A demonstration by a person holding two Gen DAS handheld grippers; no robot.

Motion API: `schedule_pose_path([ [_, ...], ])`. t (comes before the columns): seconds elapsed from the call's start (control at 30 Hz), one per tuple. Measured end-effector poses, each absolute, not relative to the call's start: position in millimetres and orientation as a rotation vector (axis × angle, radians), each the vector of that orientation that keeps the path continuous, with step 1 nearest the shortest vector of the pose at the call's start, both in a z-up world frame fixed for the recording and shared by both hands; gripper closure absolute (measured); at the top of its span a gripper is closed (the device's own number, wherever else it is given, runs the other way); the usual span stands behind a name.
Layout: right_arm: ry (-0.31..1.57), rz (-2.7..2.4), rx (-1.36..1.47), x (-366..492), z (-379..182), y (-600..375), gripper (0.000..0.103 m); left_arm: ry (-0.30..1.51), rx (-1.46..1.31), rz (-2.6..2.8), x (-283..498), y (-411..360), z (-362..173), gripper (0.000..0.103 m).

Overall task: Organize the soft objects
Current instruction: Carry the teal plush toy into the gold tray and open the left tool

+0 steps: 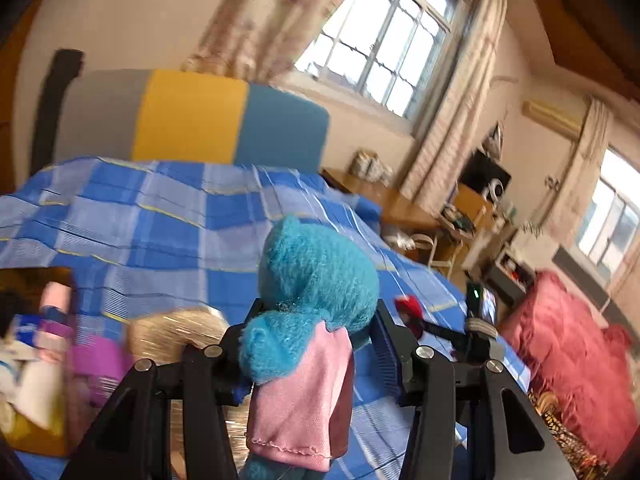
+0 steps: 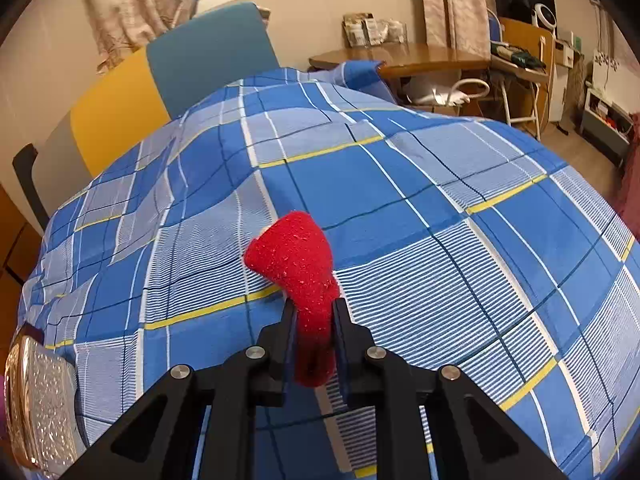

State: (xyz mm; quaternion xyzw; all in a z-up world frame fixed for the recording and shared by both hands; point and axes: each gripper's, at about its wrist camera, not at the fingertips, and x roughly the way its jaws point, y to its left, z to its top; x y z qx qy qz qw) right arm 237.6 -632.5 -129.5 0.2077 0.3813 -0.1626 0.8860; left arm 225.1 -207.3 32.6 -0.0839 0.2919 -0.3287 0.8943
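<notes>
My left gripper (image 1: 316, 340) is clamped on one fuzzy turquoise plush bear in a pink cloth shirt (image 1: 308, 320), held by its body above the blue checked bedspread (image 1: 160, 216). My right gripper (image 2: 314, 320) is squeezed shut on one small red felt soft toy (image 2: 298, 264), also lifted over the bedspread near its middle. Both toys look light and squashy, so I judge they deform and may slip; gripping the thick middle is safest. At the bedspread's left edge I see a blurred pile of soft things (image 1: 44, 344); I cannot count them.
</notes>
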Motion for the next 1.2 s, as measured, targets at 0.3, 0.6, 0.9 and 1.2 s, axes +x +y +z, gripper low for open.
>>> schedule_pose_path([
  [0.3, 0.76, -0.339, 0.435, 216, -116, -612, 0.088, 0.547, -0.222, -0.491, 251, -70, 55, 0.052],
  [0.6, 0.738, -0.308, 0.416, 198, -86, -578, 0.088, 0.672, -0.343, -0.225, 302, 61, 0, 0.052],
  [0.9, 0.693, -0.243, 0.376, 170, -44, -527, 0.088, 0.78, -0.354, -0.101, 345, 114, -67, 0.05],
  [1.2, 0.656, -0.179, 0.333, 144, -18, -474, 0.088, 0.807, -0.359, -0.02, 371, 134, -101, 0.021],
])
